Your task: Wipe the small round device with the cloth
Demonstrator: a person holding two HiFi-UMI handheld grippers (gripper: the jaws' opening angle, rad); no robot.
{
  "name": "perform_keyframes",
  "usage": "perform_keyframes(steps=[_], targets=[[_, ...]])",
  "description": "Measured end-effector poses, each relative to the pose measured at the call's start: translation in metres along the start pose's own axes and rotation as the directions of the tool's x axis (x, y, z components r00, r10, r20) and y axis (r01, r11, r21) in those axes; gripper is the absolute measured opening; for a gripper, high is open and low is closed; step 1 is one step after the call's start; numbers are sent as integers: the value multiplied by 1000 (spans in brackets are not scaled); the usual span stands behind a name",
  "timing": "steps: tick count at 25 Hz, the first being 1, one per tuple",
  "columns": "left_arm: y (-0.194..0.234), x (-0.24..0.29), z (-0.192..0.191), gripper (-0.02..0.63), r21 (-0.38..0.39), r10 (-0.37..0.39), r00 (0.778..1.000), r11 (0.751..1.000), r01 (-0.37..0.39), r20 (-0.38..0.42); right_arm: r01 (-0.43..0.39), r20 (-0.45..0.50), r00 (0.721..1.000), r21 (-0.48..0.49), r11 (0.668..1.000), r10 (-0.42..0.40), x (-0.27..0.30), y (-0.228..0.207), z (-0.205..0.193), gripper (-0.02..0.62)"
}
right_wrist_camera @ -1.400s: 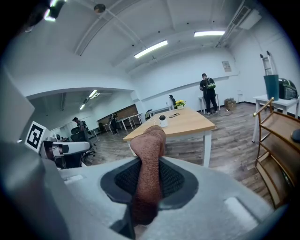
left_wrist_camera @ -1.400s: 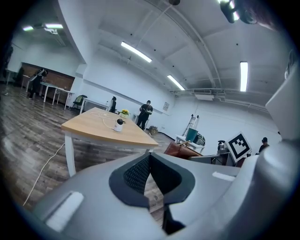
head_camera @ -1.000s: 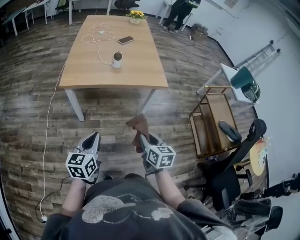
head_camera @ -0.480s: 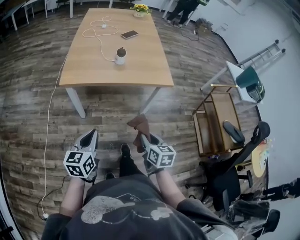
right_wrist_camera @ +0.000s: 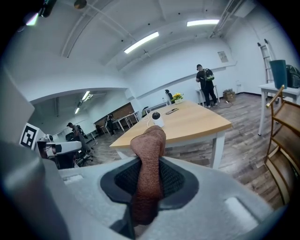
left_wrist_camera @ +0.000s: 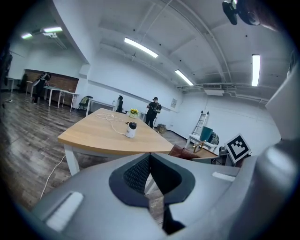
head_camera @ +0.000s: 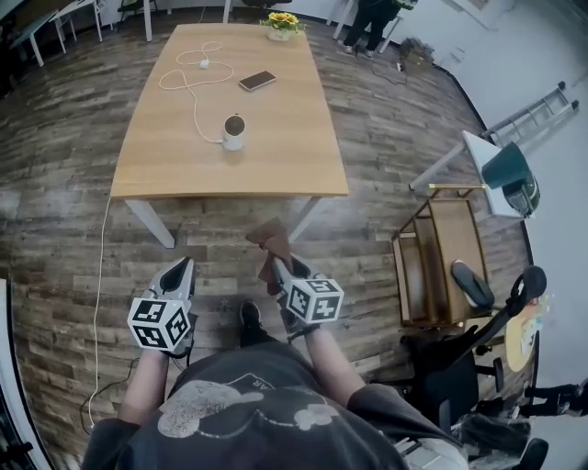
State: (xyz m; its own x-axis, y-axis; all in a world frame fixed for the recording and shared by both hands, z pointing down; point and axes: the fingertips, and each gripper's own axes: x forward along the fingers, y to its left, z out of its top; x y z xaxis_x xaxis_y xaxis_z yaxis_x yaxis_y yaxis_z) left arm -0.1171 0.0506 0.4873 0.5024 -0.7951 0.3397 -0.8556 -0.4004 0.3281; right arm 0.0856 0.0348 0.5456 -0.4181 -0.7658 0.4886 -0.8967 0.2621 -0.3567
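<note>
The small round device, white with a dark top, stands near the middle of a wooden table; it also shows as the device and the device in the gripper views. My right gripper is shut on a brown cloth, which sticks up between its jaws as the cloth. My left gripper is shut with nothing in it. Both grippers hang over the floor, short of the table's near edge.
A white cable runs from the device across the table and down to the floor. A phone and a flower pot lie farther back. A wooden trolley and office chair stand right. A person stands beyond the table.
The table has come closer and shifted slightly right in the head view as I step forward. Both grippers keep their pose, the cloth still held.
</note>
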Motion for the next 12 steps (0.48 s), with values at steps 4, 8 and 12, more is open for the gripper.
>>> perform_keyframes(steps=[4,8,12], targets=[[-11,38,14,18,15,-2,1000,1000,2,-13,0,2,1000,6,1000,0,12,-32,26,75],[-21,71,22,18,14,0,1000,1000,0,-22,1,6,1000,8,1000,-1,23,-61,49,75],[-29,100,23,18,5,6,999,1000,-6,-36,1,-1,1000,11,1000,-1,31,-88,62,75]])
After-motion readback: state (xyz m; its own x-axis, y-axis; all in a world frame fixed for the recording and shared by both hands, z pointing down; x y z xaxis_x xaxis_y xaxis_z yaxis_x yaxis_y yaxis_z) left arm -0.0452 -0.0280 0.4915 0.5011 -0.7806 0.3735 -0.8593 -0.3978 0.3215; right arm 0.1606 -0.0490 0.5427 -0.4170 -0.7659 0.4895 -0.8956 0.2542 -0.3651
